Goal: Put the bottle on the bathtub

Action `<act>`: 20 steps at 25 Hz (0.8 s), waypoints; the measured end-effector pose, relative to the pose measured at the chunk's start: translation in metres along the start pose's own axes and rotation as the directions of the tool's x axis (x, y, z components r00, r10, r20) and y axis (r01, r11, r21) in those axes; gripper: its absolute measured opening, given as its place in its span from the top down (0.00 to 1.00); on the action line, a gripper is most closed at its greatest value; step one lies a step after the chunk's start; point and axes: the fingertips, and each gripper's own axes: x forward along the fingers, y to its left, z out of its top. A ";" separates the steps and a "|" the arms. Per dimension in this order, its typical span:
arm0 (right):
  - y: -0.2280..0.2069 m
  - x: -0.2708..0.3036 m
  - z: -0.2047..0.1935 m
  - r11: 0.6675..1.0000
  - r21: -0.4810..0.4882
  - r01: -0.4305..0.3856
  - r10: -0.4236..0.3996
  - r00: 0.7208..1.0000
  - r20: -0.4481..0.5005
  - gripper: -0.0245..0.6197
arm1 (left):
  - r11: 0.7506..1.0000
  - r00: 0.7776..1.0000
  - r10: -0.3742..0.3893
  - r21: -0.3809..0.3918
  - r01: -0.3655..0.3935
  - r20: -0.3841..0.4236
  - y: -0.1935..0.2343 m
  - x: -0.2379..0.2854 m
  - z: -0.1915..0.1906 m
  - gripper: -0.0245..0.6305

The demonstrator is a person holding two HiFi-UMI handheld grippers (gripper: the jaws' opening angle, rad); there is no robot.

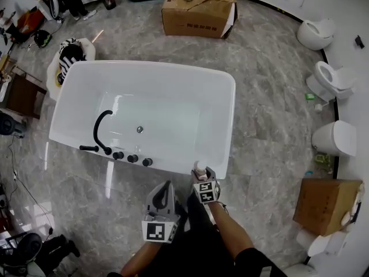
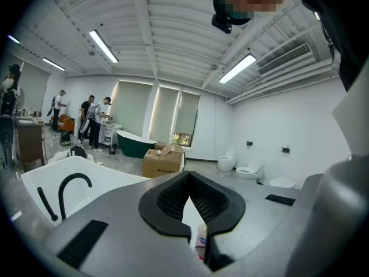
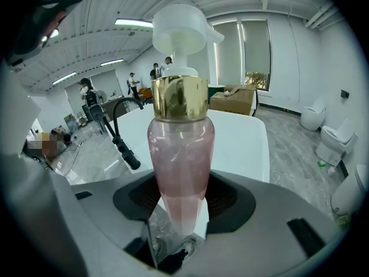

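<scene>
A pink translucent bottle with a gold collar and a white pump top stands upright between the jaws of my right gripper, which is shut on it. In the head view the bottle sits at the near right corner of the white bathtub, with the right gripper just behind it; whether it rests on the rim is hidden. My left gripper hangs to the left, short of the tub's near wall, shut with nothing in it. A black faucet arches over the near rim.
A cardboard box stands beyond the tub, another box at the near right. Three white toilets line the right wall. Bags and a chair crowd the tub's far left. Several people stand far off by a dark green tub.
</scene>
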 end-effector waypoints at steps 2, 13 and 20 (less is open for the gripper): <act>-0.003 0.009 -0.005 1.000 0.003 0.001 -0.001 1.000 -0.008 0.61 | 1.000 1.000 0.000 -0.010 0.000 -0.007 0.000 0.006 -0.004 0.94; -0.006 0.053 -0.031 1.000 0.002 0.006 -0.006 0.997 -0.073 0.61 | 1.000 0.998 -0.002 -0.023 0.001 -0.058 0.015 0.022 -0.027 0.94; -0.005 0.068 -0.042 1.000 -0.004 0.002 -0.002 0.994 -0.110 0.61 | 0.999 0.997 0.003 -0.034 -0.006 -0.075 0.023 0.025 -0.034 0.94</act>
